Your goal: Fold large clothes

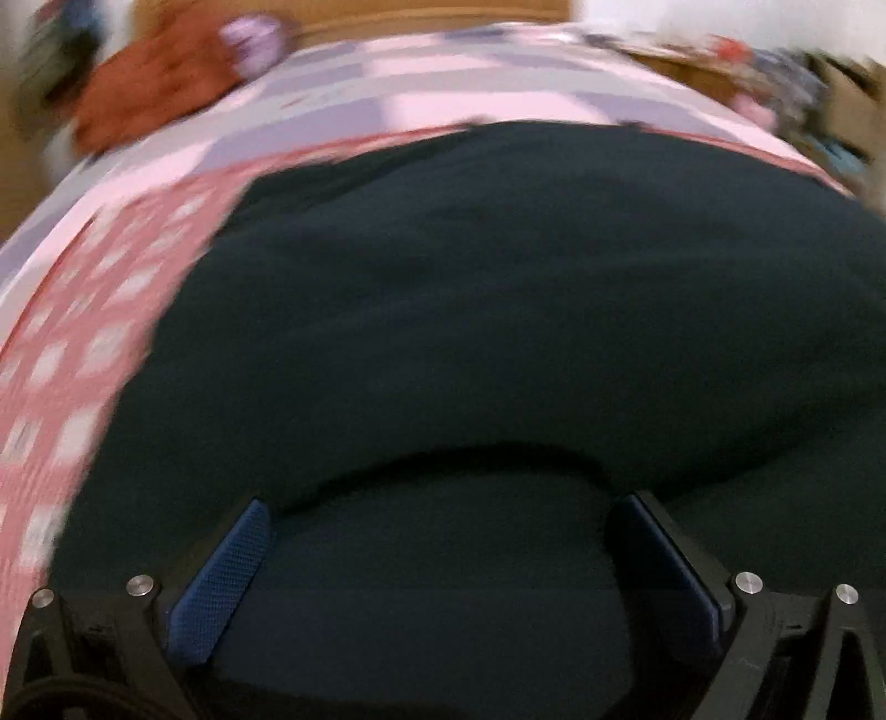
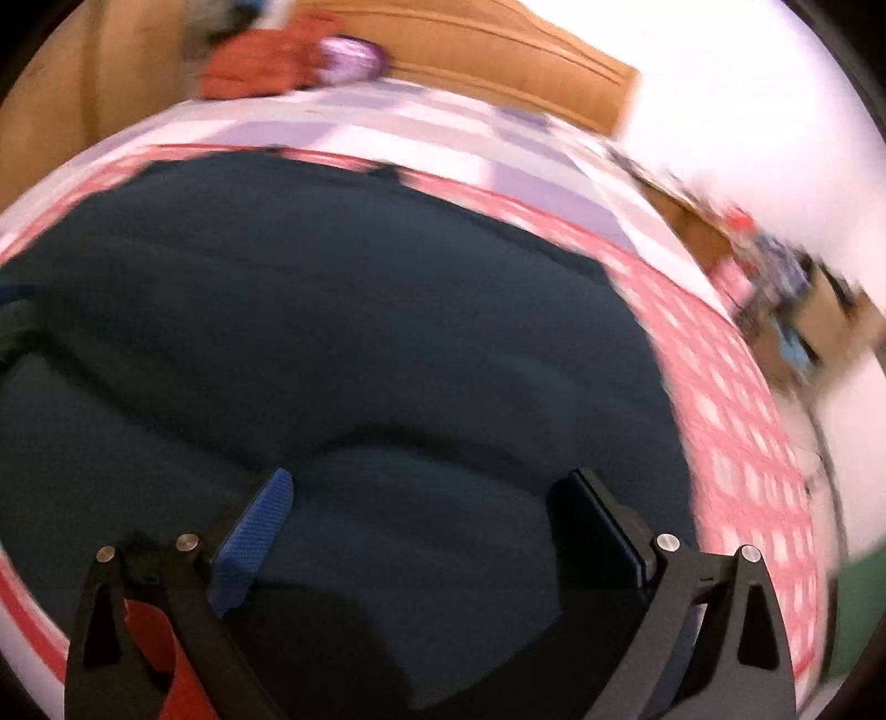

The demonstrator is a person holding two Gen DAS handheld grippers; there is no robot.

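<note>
- Dark garment (image 1: 470, 288) lay spread on the pink checked bedcover (image 1: 83, 354), one fold edge showing near me.
- My left gripper (image 1: 443, 554) and right gripper (image 2: 432, 531) hung spread and empty above it.
- I judged more folds remained.

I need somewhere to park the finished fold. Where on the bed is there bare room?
Free: the checked bedspread strip between the dark garment and the wooden headboard, and the pink-checked band beside the garment's right edge. Crowded: the headboard corner with the rust-coloured cloth and purple item, and the cluttered boxes off the right side.
</note>
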